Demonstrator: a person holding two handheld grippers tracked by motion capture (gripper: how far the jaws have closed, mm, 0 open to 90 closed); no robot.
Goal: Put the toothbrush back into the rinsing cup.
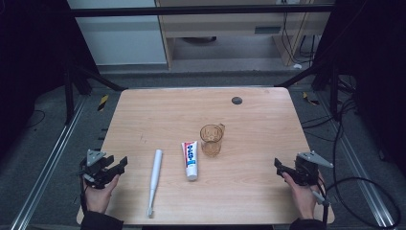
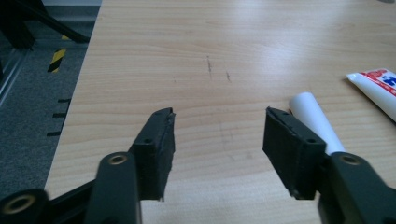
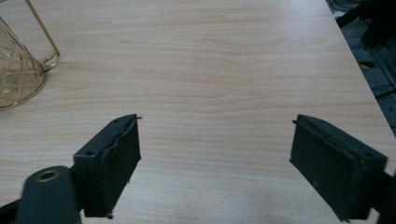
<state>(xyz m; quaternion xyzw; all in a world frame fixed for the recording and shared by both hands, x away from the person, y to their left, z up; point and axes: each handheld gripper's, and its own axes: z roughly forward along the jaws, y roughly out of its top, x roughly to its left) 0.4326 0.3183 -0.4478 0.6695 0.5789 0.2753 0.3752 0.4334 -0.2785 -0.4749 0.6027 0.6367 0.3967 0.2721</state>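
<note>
At the lower left of the high view I had the left gripper (image 1: 119, 165) resting at the near left corner of the table (image 1: 258, 115), its jaws spread apart with nothing between them. In the left gripper view the same gripper (image 2: 218, 133) showed bare wood in the gap, and the white electric toothbrush (image 2: 314, 122) lay just beyond and behind the right-hand jaw, its blunt end poking out past the pad; I could not tell whether it touched the jaw. In the high view that toothbrush (image 1: 154, 181) lay lengthwise just right of the left gripper, brush head toward the bottom edge of the frame.

At the lower right of the high view I held the right gripper (image 1: 279, 166) near the table's right edge, jaws likewise standing wide and empty. The right gripper view confirmed it: the gripper (image 3: 215, 140) framed only plain tabletop.

A little farther up, near the centre of the high view, the toothpaste tube (image 1: 190, 159) lay flat beside the toothbrush, apart from it, cap toward the bottom; its tail end showed at the right edge of the left gripper view (image 2: 376, 88).

Just above and right of the tube stood the amber glass cup (image 1: 211, 139), upright, well apart from both grippers; it sat at the upper left of the right gripper view (image 3: 18, 74).
</note>
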